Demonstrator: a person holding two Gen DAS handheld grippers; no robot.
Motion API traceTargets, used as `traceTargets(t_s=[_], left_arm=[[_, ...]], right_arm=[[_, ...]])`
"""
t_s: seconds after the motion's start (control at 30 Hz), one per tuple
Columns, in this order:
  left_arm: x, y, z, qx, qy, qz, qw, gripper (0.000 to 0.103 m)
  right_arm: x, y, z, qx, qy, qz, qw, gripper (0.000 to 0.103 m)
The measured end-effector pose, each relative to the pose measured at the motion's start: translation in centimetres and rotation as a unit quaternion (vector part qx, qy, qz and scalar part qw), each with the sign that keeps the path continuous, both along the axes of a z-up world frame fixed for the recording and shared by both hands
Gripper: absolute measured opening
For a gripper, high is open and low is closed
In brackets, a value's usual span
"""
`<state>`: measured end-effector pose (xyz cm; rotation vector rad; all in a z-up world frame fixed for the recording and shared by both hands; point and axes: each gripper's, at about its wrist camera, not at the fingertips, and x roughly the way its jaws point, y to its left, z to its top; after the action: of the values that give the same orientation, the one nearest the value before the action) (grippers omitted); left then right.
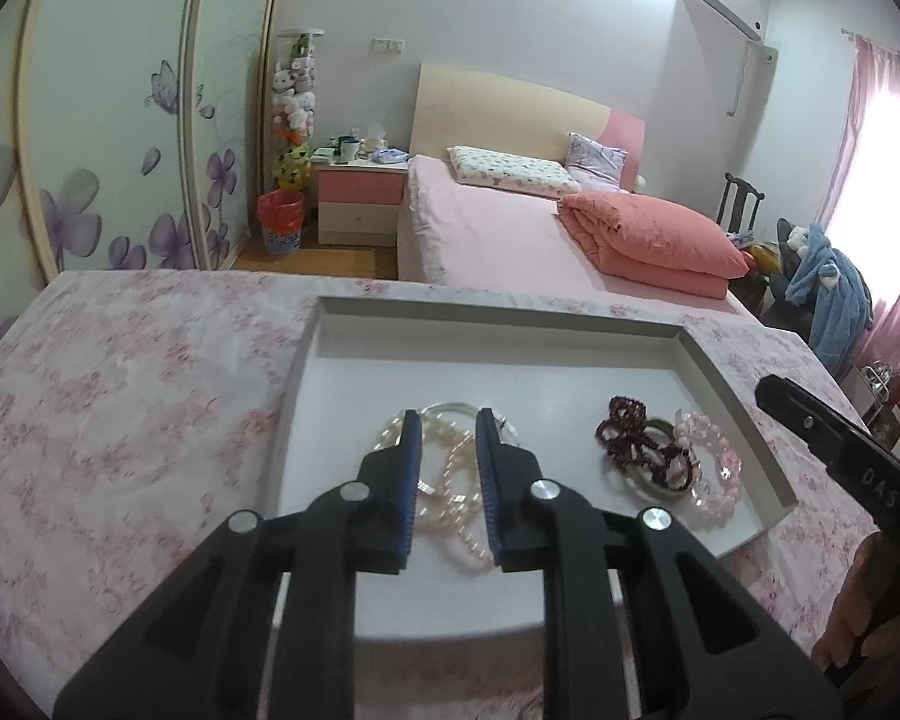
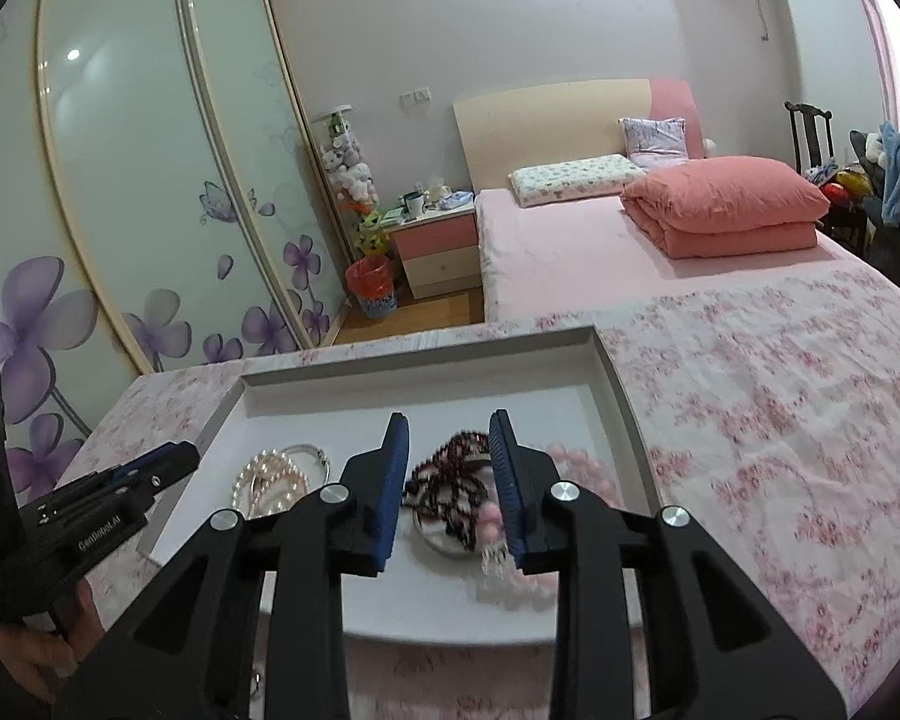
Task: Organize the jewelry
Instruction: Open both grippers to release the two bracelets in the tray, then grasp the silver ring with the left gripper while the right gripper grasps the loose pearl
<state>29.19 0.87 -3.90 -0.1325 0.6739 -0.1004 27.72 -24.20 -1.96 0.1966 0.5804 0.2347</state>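
While both grippers, left (image 1: pixel 447 420) and right (image 2: pixel 449 423), hover part-open, empty | risk: tangled beads (image 2: pixel 450 489) snag, drag tray (image 2: pixel 621 396).

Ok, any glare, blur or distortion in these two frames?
Left wrist view: window blown out at right, wardrobe doors bowed by the fisheye. Right wrist view: pink bead bracelet soft and smeared close to the lens, dark vignette in the corners.

Folded coral quilt (image 1: pixel 654 240) and 2 pillows (image 1: pixel 510 167) on bed (image 1: pixel 498 240); nightstand (image 1: pixel 363 198) beside it.
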Motion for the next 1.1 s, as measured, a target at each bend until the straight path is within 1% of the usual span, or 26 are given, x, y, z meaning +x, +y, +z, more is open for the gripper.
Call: traceTargets(t_s=[0.1, 0.17, 0.2, 0.3, 0.37, 0.43, 0.53, 0.63, 0.73, 0.8, 0.83, 0.87, 0.93, 1.1], left_arm=[[-1.8, 0.1, 0.1, 0.004, 0.003, -0.003, 1.0, 0.021], [-3.4, 0.2, 0.0, 0.004, 0.006, -0.012, 0.9999, 0.028], [-4.0, 0.1, -0.1, 0.005, 0.009, -0.017, 0.9998, 0.029], [-6.4, -0.6, -0.9, 0.006, 0.028, -0.049, 0.9984, 0.035], [-7.5, -1.6, -1.6, 0.01, 0.042, -0.067, 0.9968, 0.042], [-8.4, -2.7, -2.7, 0.021, 0.065, -0.088, 0.9938, 0.047], [-8.8, -4.2, -4.0, 0.032, 0.089, -0.107, 0.9898, 0.049], [-8.8, -5.4, -4.8, 0.052, 0.098, -0.113, 0.9873, 0.05], [-8.3, -6.3, -5.7, 0.082, 0.11, -0.103, 0.9853, 0.05], [-8.1, -6.5, -5.7, 0.091, 0.108, -0.096, 0.9853, 0.05], [-7.9, -6.5, -5.7, 0.091, 0.108, -0.093, 0.9855, 0.046], [-7.8, -6.5, -5.7, 0.094, 0.107, -0.088, 0.9859, 0.036], [-7.7, -6.4, -5.7, 0.098, 0.104, -0.085, 0.9861, 0.022], [-7.6, -4.3, -5.6, 0.099, 0.107, -0.065, 0.9872, 0.022]], right_arm=[[-1.2, 0.3, -0.2, -0.009, 0.007, 0.014, 1.0, 0.029], [-2.3, 0.5, -0.4, -0.017, 0.015, 0.026, 0.999, 0.029], [-2.7, 0.6, -0.5, -0.019, 0.02, 0.031, 0.999, 0.029], [-3.8, 0.7, -1.2, -0.027, 0.036, 0.042, 0.998, 0.029], [-4.5, 0.6, -1.7, -0.028, 0.048, 0.045, 0.997, 0.029], [-4.7, 0.3, -2.0, -0.028, 0.056, 0.045, 0.997, 0.029], [-5.3, 0.1, -2.4, -0.031, 0.063, 0.043, 0.997, 0.029], [-5.6, -0.3, -2.6, -0.032, 0.069, 0.041, 0.996, 0.029], [-5.8, -0.4, -2.6, -0.031, 0.073, 0.04, 0.996, 0.029], [-5.9, -0.4, -2.6, -0.032, 0.074, 0.041, 0.996, 0.029], [-5.9, -0.4, -2.7, -0.032, 0.074, 0.041, 0.996, 0.029], [-6.0, -0.3, -2.7, -0.032, 0.074, 0.042, 0.996, 0.029], [-6.0, -0.1, -2.7, -0.031, 0.075, 0.045, 0.996, 0.029], [-6.3, 1.2, -2.8, -0.04, 0.08, 0.067, 0.994, 0.029]])
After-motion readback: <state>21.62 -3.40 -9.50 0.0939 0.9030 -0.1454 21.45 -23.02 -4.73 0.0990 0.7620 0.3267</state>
